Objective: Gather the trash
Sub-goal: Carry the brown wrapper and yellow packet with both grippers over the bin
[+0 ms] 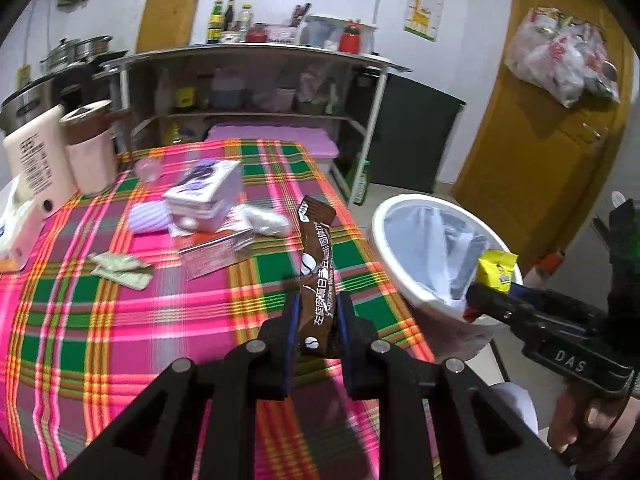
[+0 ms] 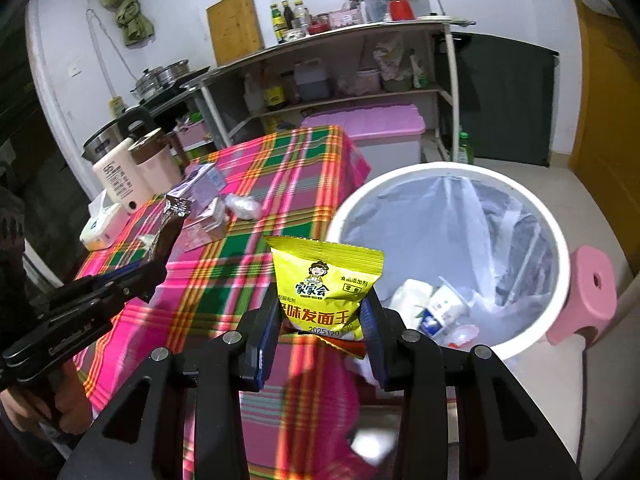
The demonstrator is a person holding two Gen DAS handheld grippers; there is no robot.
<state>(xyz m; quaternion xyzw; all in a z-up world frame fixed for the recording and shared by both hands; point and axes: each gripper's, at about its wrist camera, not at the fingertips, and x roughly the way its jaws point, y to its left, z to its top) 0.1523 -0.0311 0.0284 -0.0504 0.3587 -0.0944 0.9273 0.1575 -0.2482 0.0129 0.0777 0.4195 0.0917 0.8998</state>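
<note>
Your left gripper (image 1: 316, 312) pinches a brown foil sachet (image 1: 314, 264); your right gripper's (image 2: 322, 320) jaws clamp a yellow plastic packet (image 2: 326, 284) — beside the white lined bin (image 2: 560, 264), plaid-clothed table (image 1: 120, 312) cluttered behind.

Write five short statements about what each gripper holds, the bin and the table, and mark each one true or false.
1. The left gripper is shut on a brown sachet. True.
2. The right gripper holds nothing. False: its fingers clamp a yellow packet.
3. The white bin is lined with a plastic bag and already has trash at the bottom. True.
4. The tablecloth is plain white. False: it is a pink, green and orange plaid.
5. The yellow packet already lies in the bin. False: it is held upright in the fingers, beside the bin's rim.
</note>
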